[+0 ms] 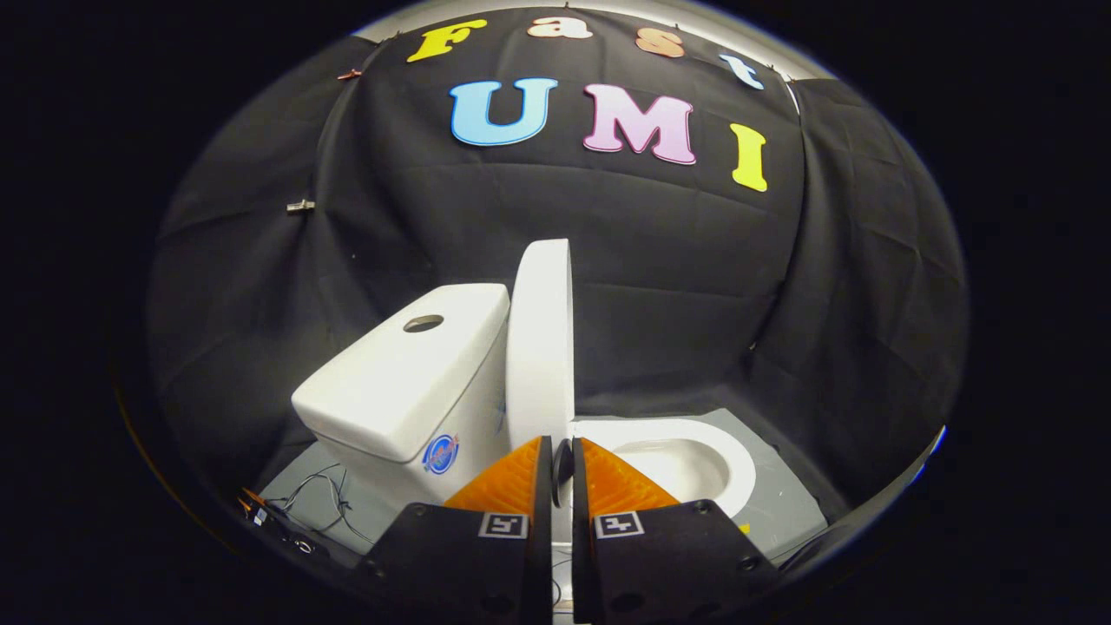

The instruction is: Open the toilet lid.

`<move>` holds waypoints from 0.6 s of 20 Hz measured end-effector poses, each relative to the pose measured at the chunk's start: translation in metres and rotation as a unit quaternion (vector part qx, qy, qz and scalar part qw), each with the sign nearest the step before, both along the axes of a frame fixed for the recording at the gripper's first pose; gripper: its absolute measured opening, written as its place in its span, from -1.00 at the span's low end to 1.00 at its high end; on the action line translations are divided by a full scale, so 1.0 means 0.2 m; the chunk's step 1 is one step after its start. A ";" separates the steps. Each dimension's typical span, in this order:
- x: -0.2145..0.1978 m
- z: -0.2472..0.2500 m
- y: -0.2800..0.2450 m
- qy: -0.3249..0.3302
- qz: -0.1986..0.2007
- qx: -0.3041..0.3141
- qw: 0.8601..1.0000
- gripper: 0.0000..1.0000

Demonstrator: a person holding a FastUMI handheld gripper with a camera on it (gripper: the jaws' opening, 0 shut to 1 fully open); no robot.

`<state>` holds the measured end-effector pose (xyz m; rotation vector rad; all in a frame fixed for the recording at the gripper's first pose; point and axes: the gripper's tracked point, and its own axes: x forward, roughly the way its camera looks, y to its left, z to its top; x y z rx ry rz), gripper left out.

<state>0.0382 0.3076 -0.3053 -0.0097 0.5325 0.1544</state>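
The toilet lid (540, 338) stands up straight in the middle of the frame, against the tank (404, 382). My gripper (562, 473) sits low, its fingers nearly together, just below the lid's bottom edge.

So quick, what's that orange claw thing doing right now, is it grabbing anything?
Hand-held gripper: nearly closed, narrow gap, nothing clearly pinched; its tips sit at the base of the raised lid.
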 end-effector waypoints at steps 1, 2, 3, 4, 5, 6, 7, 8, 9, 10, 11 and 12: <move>0.00 0.00 0.03 -0.002 0.003 -0.002 1.000 -0.73; 0.00 0.00 0.05 -0.003 0.007 -0.005 1.000 -0.73; 0.00 -0.01 0.09 -0.005 0.011 -0.007 1.000 -0.73; -0.01 -0.01 0.12 -0.006 0.016 -0.010 1.000 -0.73; -0.02 -0.01 0.14 -0.007 0.021 -0.014 1.000 -0.73; -0.03 -0.01 0.18 -0.007 0.026 -0.017 0.999 -0.73; -0.04 -0.02 0.21 -0.007 0.029 -0.021 0.999 -0.73; -0.04 -0.02 0.23 -0.009 0.031 -0.026 0.999 -0.73; -0.04 -0.02 0.24 -0.011 0.033 -0.031 0.999 -0.73; -0.05 -0.02 0.26 -0.012 0.033 -0.032 0.999 -0.72; -0.05 -0.02 0.26 -0.013 0.030 -0.035 0.999 -0.72; -0.05 -0.02 0.26 -0.014 0.029 -0.037 0.999 -0.72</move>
